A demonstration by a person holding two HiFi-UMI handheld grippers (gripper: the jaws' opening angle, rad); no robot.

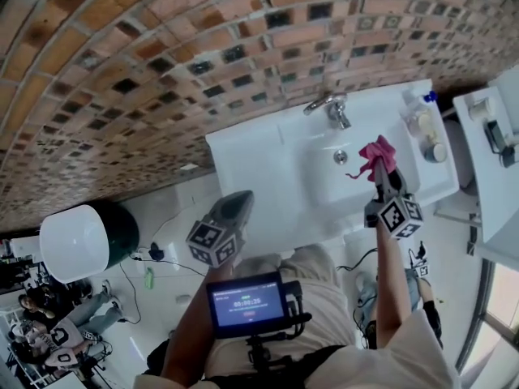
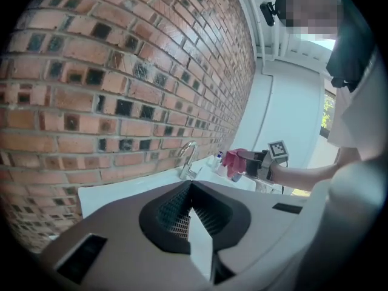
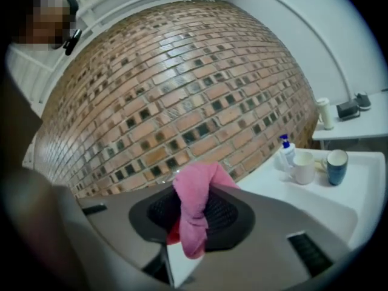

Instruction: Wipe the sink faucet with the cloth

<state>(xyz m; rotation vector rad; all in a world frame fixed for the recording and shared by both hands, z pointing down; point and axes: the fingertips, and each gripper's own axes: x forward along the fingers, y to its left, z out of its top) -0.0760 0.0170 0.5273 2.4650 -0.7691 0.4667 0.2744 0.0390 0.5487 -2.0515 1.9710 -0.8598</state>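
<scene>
Cloth is hanging pinched in the right hand-held gripper, which is hovering over the sink basin. It is sitting near the faucet but not touching it. The left hand-held gripper is waiting by the sink's near-left corner, jaws pressed together and empty. Wiping is not looking started, so the whole faucet is remaining.

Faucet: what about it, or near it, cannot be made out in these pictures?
1. Head view: faucet too small to show dirt or water.
2. Left gripper view: most of the sink is hidden behind the left gripper.
3. Right gripper view: no faucet shows; the cloth in the right gripper covers the middle.
4. Bottle label there: too small.
</scene>
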